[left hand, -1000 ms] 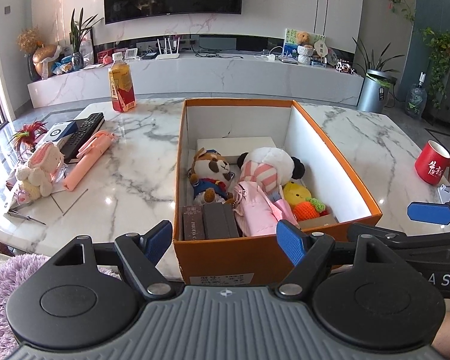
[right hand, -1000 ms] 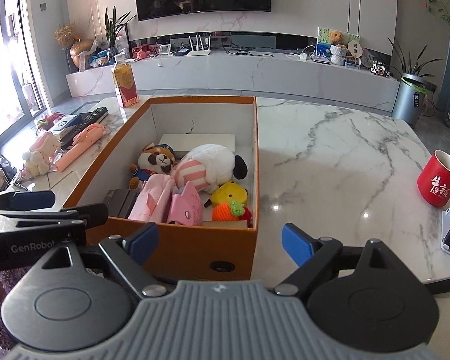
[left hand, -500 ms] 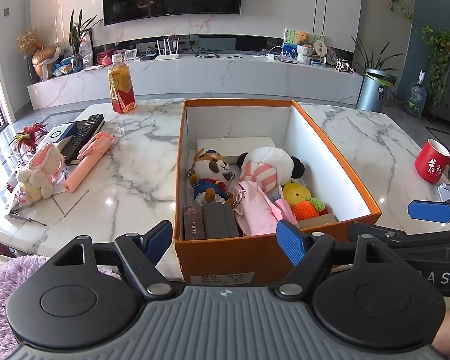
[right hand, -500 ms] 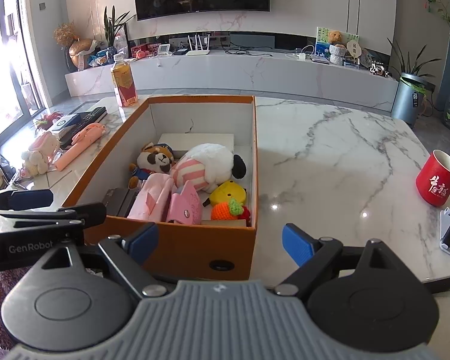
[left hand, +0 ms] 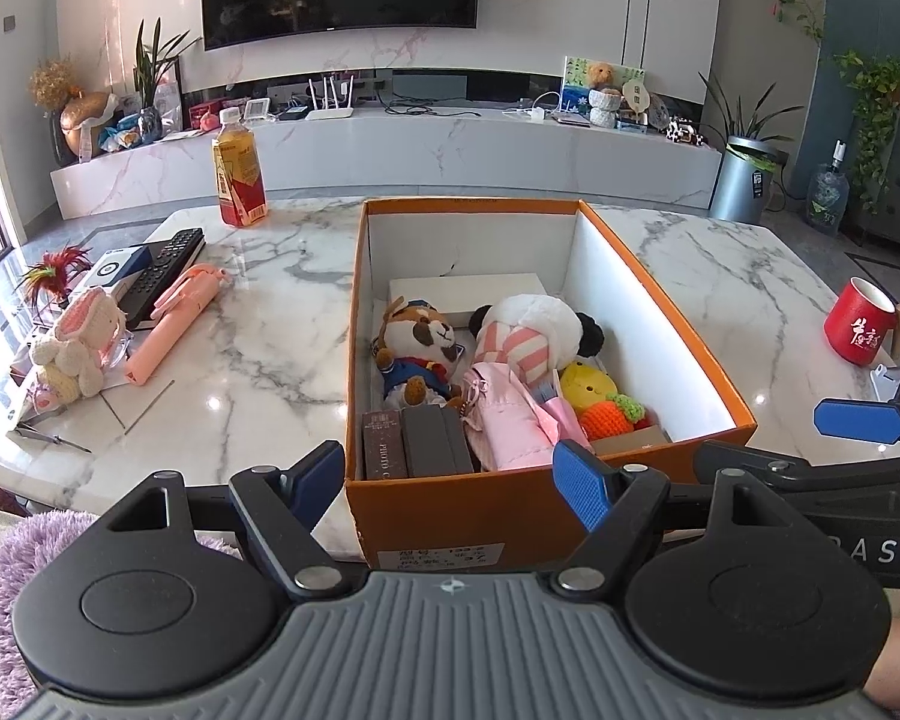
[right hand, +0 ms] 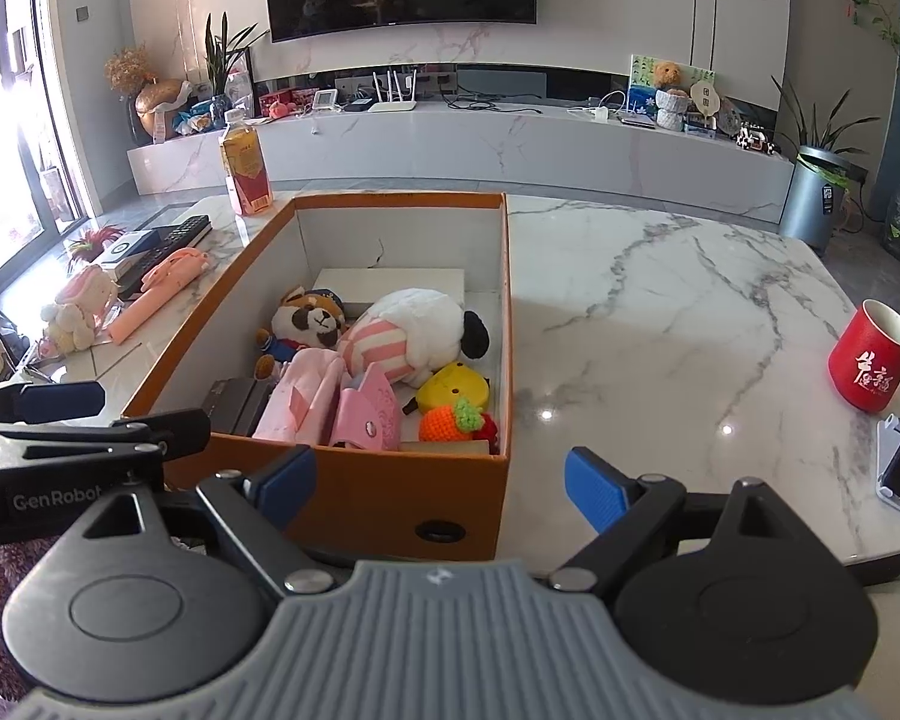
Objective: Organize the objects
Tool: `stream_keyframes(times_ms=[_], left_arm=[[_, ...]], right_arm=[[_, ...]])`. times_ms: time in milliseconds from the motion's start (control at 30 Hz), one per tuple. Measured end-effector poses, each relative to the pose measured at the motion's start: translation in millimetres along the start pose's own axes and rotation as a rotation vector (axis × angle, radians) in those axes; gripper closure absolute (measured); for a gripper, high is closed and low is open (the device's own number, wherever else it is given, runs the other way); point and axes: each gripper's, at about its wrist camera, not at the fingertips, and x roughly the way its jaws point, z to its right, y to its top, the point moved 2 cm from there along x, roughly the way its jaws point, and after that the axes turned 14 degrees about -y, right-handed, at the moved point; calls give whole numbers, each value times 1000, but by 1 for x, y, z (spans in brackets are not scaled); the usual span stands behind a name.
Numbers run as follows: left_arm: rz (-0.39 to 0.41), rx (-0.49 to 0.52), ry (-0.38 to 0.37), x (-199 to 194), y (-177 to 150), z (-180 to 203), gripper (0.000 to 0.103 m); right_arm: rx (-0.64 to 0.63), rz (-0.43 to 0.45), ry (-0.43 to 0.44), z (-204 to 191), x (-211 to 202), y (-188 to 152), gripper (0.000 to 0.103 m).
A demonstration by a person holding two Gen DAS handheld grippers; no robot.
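Marble table (left hand: 270, 360) with orange box (left hand: 462, 516) at its near edge, both grippers empty.
The box holds plush toys (left hand: 417, 339); left gripper (left hand: 450, 477) and right gripper (right hand: 441, 483) hover before it, jaws spread; bunny plush (left hand: 78, 348) lies near the left edge.

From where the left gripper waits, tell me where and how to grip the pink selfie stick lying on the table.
Grip the pink selfie stick across its plain lower shaft, near the middle, coming from above with the left gripper, whose jaws stand open. It lies flat and slanted on the marble table, so turn the jaws crosswise to it. Its bulkier clamp end lies close to the remote, probably leaving less room.
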Motion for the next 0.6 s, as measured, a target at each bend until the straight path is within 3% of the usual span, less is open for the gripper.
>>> stream_keyframes(times_ms=[600], left_arm=[[-3, 6, 2, -1, 0, -1, 13]], right_arm=[[1, 2, -7, 0, -6, 0, 13]])
